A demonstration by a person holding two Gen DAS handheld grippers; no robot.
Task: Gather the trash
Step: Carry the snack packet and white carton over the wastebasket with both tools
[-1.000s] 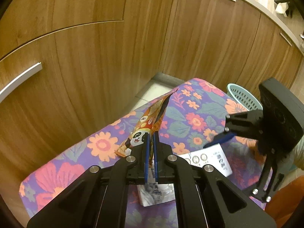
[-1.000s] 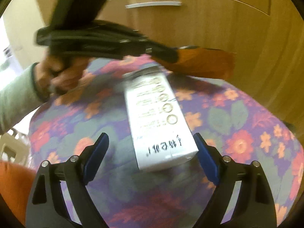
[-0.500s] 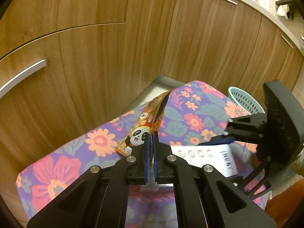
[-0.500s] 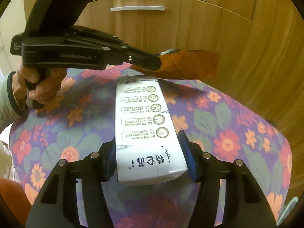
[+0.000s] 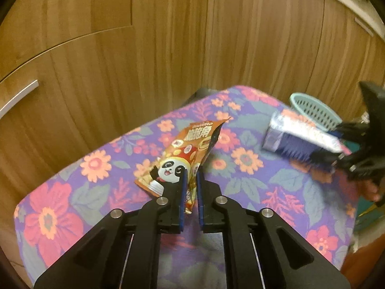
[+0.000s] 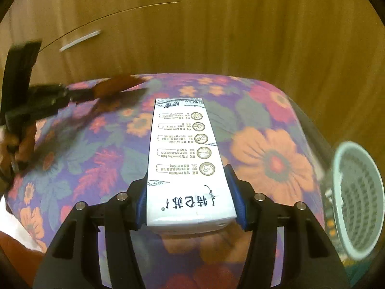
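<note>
Left wrist view first: left gripper has an orange snack wrapper with a panda on it sitting between its blue pads, and the jaws are opening a bit, with a narrow gap showing on the right side of the wrapper, so it isn't really pinched any more. Wrapper's lower end is hidden behind the fingers; the rest sticks out above the floral cloth. Over on the right the right gripper is blurry and partly cut off by the frame edge, carrying a carton that looks smeared here. Behind it there's a mint green basket, only its rim and part of its mesh wall visible. Wooden cabinets fill the background. Right wrist view: right gripper is clamped on the white carton, pads pressing both long sides, print upside down, held up above the floral cloth. Carton's near end blocks whatever is right under it. Basket sits at the right edge, blurred, cut off by the frame. Left gripper and the wrapper are just a motion-blurred streak at upper left, with a bit of a hand behind.
</note>
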